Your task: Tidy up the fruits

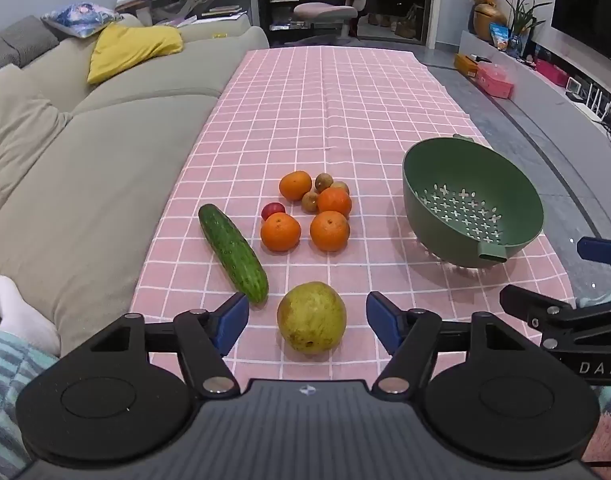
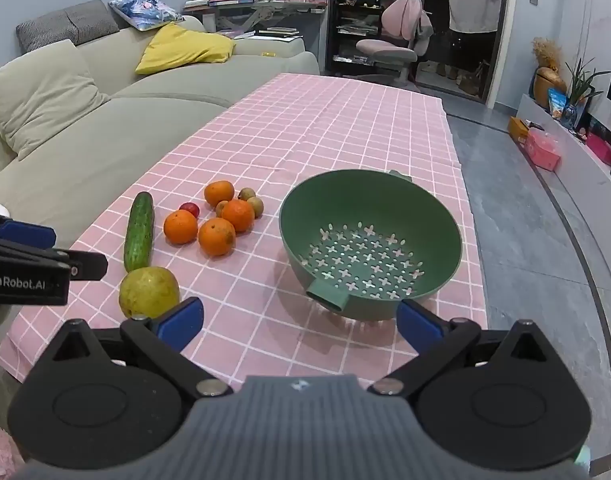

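- Fruits, loose: four oranges (image 1: 280,233) clustered mid-width on the table (image 1: 345,100), toward its near end; small brownish fruits (image 1: 323,182) and one small red fruit (image 1: 272,210) touching or just beside them.
- Large yellow-green fruit (image 1: 311,317): alone, nearest the near edge of the table, just beside the tip of the cucumber.
- Cucumber (image 1: 232,253): lying on the sofa side of the cluster, slanting toward the near edge.
- Green colander (image 2: 371,240): on the far-from-sofa side of the table, near that edge, tilted; nothing in it.
- Task status, judged: no fruit placed yet; a first pick is in hand, likely the large fruit.
- Handling note: bring the pads down level with the fruit's widest part and centre it between them before closing; it is round and may roll toward the near edge if nudged off-centre. Whether the cucumber belongs with the fruits is unclear.
- Left gripper (image 1: 307,322): jaws wide, standing either side of the large fruit, gaps showing on both sides; holds nothing.
- Right gripper (image 2: 299,320): jaws wide, hovering before the colander's near side, empty.
- Sofa (image 1: 105,152): runs along the table's long edge.
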The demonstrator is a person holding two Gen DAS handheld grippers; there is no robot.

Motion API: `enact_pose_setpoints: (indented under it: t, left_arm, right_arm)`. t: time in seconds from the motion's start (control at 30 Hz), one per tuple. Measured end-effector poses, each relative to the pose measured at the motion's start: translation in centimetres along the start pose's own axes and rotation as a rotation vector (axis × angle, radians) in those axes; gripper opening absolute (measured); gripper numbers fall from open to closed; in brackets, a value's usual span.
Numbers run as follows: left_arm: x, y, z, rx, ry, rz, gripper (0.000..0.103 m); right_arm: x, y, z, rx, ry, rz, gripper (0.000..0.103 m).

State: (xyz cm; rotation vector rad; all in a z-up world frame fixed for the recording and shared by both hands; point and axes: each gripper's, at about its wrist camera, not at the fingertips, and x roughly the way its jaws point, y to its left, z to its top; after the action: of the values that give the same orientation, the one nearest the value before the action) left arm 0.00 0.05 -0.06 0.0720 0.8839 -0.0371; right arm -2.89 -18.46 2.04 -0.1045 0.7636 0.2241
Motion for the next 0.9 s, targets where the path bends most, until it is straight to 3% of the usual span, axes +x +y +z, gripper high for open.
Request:
enact_pose_setpoints:
  t: [0.9]
  left_arm:
    - [-0.41, -0.29, -0.51, -0.017, 0.008, -0.037, 0.078]
  right_arm:
    - [-0.04, 0.44, -0.31, -0.025, 0.027, -0.006, 0.099]
